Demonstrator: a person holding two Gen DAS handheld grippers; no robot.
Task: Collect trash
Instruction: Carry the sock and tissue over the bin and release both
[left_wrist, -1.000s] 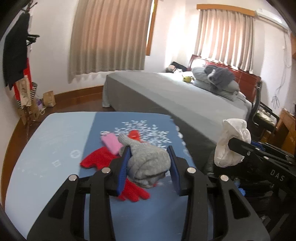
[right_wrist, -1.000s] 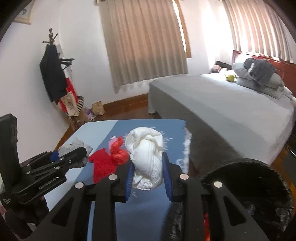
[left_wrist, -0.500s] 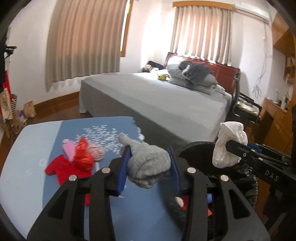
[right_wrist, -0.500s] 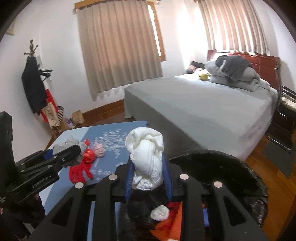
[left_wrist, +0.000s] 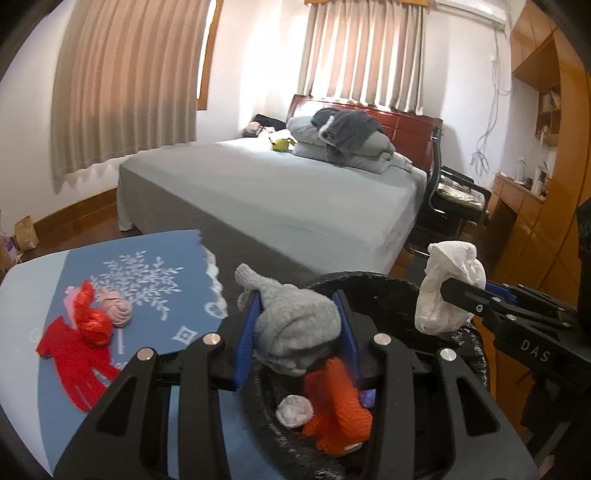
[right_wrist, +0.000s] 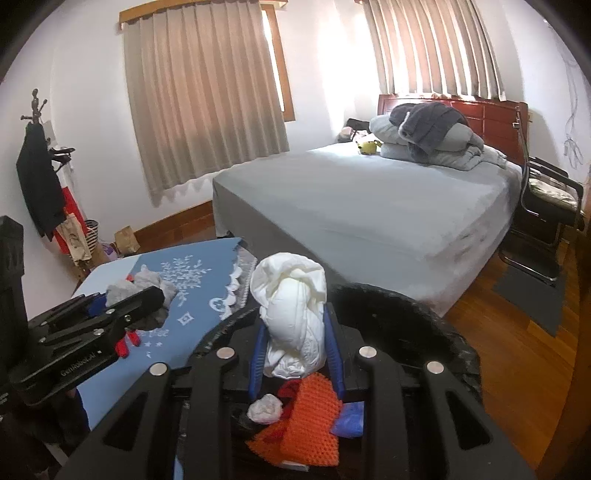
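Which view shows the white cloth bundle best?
The right wrist view: the white cloth bundle sits centred and close, clamped in the right gripper. The left wrist view shows it smaller, off to the right, from the side.

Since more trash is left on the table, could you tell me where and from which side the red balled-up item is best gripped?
Grip the red ball across its rounded middle, coming from above with the fingers on its left and right. It sits on the flat red glove and touches the pink bundle, so a low approach would likely snag them.
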